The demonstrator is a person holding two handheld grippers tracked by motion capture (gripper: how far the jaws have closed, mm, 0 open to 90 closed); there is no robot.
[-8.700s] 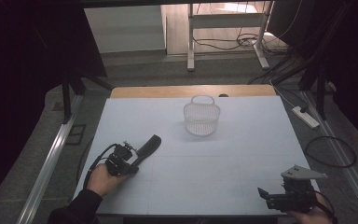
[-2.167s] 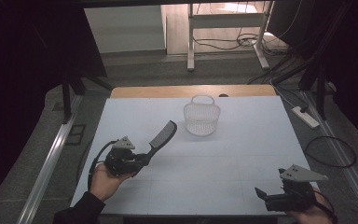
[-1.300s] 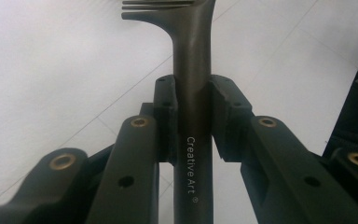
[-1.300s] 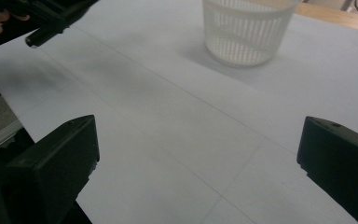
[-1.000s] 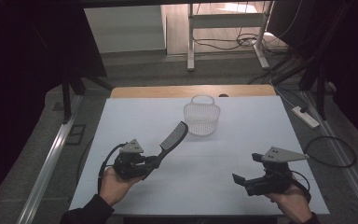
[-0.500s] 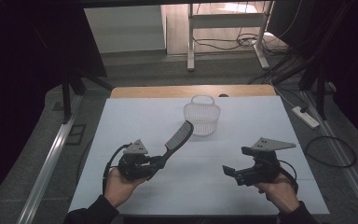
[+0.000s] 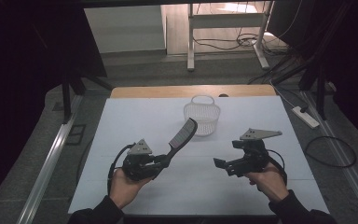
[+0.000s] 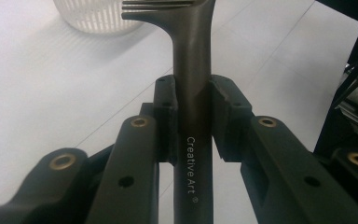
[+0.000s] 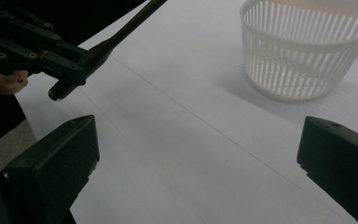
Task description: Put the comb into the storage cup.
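Observation:
A black hairbrush with a long handle is held above the white table. My left gripper is shut on that handle, pads on both sides. The brush head tilts up and away toward a white slatted basket. In the left gripper view the basket sits just past the brush head. My right gripper is to the right, at about the same height, its jaws wide open with nothing between them. In the right gripper view the handle end and the left gripper sit at upper left, the basket at upper right.
A wooden strip borders the table's far edge. A power strip and cables lie on the floor to the right. Metal rails run along the left side.
The right gripper has moved left and inward from the table's right corner. The left gripper has carried the brush from the left toward the middle, its head now raised beside the basket.

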